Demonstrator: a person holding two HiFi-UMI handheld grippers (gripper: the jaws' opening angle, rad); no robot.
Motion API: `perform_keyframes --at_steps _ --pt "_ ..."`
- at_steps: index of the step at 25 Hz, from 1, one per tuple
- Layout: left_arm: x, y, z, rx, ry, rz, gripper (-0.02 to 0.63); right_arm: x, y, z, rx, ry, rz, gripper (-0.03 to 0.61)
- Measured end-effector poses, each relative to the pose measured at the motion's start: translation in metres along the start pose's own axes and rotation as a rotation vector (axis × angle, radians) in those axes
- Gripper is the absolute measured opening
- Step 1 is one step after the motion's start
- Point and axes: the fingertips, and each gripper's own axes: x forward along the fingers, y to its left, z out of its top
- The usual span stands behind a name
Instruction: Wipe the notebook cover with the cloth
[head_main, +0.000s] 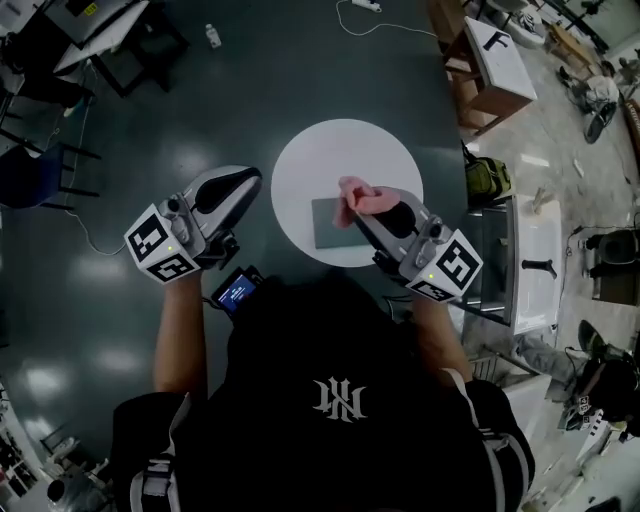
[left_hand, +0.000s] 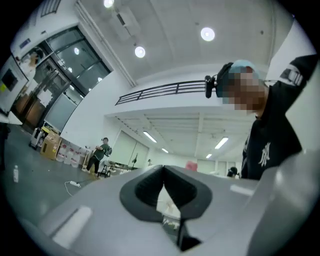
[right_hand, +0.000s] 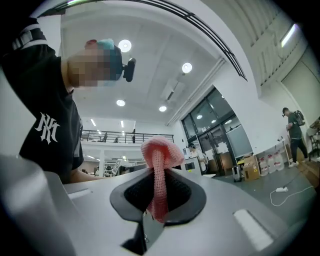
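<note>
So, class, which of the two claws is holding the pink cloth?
The right claw: the cloth is pinched in it; the left claw is shut, empty.

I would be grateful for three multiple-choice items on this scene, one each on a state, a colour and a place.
1. What is the right gripper shut on?
A. the notebook
B. the cloth
C. nothing

2. What colour is the cloth?
A. blue
B. green
C. pink

3. Where does the notebook lie?
A. on the round white table
B. on the floor
C. on a chair

Answers:
1. B: the right gripper view shows the cloth pinched between its jaws.
2. C: the cloth is pink in both the head view and the right gripper view.
3. A: the head view shows the grey notebook flat on the table top.
</note>
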Motion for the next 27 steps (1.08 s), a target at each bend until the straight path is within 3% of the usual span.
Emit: perform_keyframes --at_steps 2,4,9,17,27 --pt "-0.020 0.000 0.014 -0.010 -0.033 0.002 0.003 0.007 0.009 0.006 0.001 -0.011 -0.023 0.031" --pt "-0.045 0.003 0.015 0.000 -0.013 0.004 0.002 0.020 0.019 0.003 0.009 -0.011 -0.066 0.030" --pt "-0.106 0.006 -0.025 0.049 0.119 0.006 -0.003 0.055 0.064 -0.034 0.030 -0.002 -0.087 0.030" --pt "-0.142 0.016 -0.051 0.051 0.175 -0.058 -0.011 0.100 0.097 -0.068 0.042 0.042 -0.101 0.031" --pt "-0.189 0.043 -0.031 0.044 0.189 -0.069 -0.011 0.166 0.121 -0.073 0.046 0.058 -0.096 0.031"
